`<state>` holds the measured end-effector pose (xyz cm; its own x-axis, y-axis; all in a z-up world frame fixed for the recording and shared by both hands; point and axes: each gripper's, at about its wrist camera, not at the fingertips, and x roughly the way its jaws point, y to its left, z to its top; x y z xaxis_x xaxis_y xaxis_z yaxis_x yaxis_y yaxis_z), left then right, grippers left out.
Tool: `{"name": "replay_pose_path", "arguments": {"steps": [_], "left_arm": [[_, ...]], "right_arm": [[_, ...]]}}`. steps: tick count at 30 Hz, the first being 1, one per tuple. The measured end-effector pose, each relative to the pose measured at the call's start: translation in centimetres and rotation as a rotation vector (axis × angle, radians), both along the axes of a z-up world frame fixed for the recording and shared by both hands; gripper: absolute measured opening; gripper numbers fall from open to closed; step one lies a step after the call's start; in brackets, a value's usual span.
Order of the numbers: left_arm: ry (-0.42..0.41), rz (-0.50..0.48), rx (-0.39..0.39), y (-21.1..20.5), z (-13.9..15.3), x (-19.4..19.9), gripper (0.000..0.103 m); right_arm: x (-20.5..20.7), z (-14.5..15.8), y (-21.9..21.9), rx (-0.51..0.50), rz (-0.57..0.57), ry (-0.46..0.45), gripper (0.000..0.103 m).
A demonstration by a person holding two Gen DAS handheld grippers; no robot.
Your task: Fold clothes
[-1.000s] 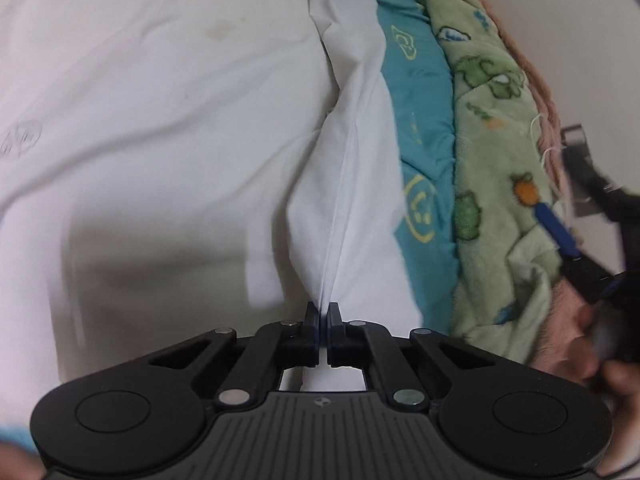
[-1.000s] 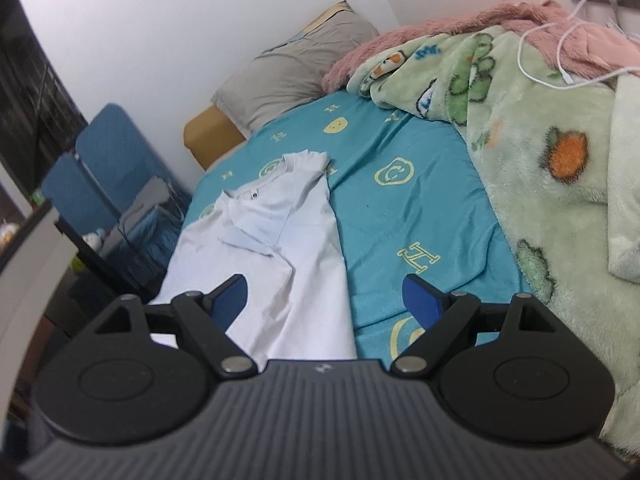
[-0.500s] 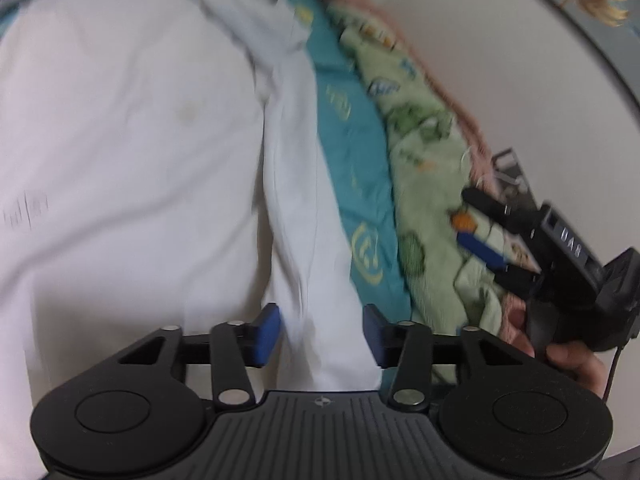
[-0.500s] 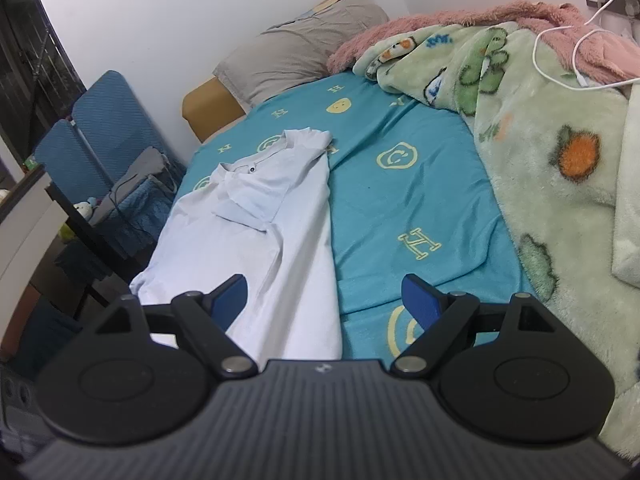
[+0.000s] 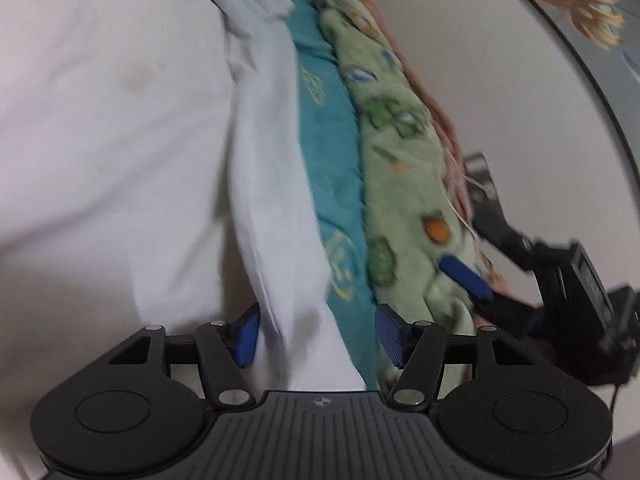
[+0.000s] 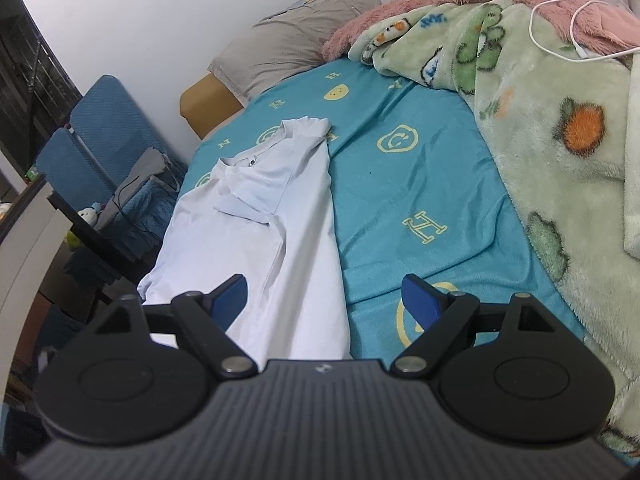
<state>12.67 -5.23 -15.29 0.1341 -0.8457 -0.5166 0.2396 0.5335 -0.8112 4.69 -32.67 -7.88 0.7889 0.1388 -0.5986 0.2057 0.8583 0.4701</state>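
White walls close in a small bedroom where a bed with a teal sheet printed with yellow letters and faces (image 6: 416, 184) carries the work. On its left half lies a white short-sleeved polo shirt (image 6: 276, 232), collar toward the grey pillow (image 6: 292, 44) at the head. Its right side and sleeve are turned in over the body, leaving a long straight edge along the sheet; the left side spreads toward the bed's edge, and the lower hem is hidden behind the tools. By my reading one lengthwise fold is in place, while the other side and the crosswise folds are left.

The left tool (image 5: 316, 334) hangs just over the folded strip with its blue pads wide apart, holding nothing. The right tool (image 6: 324, 300) is likewise spread wide and empty above the shirt's lower part.

A green fleece blanket with cartoon prints (image 6: 560, 128) is heaped along the right, a white charging cable (image 6: 560, 36) across it. Blue folding chairs (image 6: 100, 140) stand beside the bed.
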Motion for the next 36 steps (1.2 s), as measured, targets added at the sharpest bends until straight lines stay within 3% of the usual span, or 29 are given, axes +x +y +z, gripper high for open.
{"name": "replay_pose_path", "arguments": {"steps": [2, 14, 16, 19, 22, 26, 33, 36], "left_arm": [[0.005, -0.043, -0.001, -0.3, 0.1, -0.7, 0.061], [-0.022, -0.01, 0.189, 3.2, 4.2, -3.4, 0.059], [-0.027, -0.005, 0.221, 3.8, 4.9, -3.9, 0.061], [-0.036, 0.021, 0.264, 4.4, 5.7, -3.6, 0.076], [-0.057, 0.146, 0.28, 3.2, 4.9, 2.2, 0.081], [-0.086, 0.314, 0.3, 1.7, 3.9, 9.9, 0.081], [-0.134, 0.601, 0.335, -0.8, 2.0, 23.2, 0.082], [-0.152, 0.647, 0.361, -1.1, 0.9, 27.5, 0.081]], "right_arm": [[0.0, 0.0, -0.1, 0.003, -0.003, 0.001, 0.085], [-0.6, 0.5, 0.4, -0.002, 0.006, -0.021, 0.085], [-0.6, 1.1, 0.3, 0.011, -0.014, -0.023, 0.085], [0.2, 3.0, 0.2, 0.023, -0.052, -0.065, 0.086], [1.7, 5.1, 0.4, 0.042, -0.071, -0.137, 0.086], [4.1, 4.3, 0.2, 0.031, -0.123, -0.204, 0.085], [7.0, -0.6, -2.2, 0.094, -0.178, -0.107, 0.086], [8.4, -1.5, -2.1, 0.061, -0.174, -0.111, 0.086]]}}
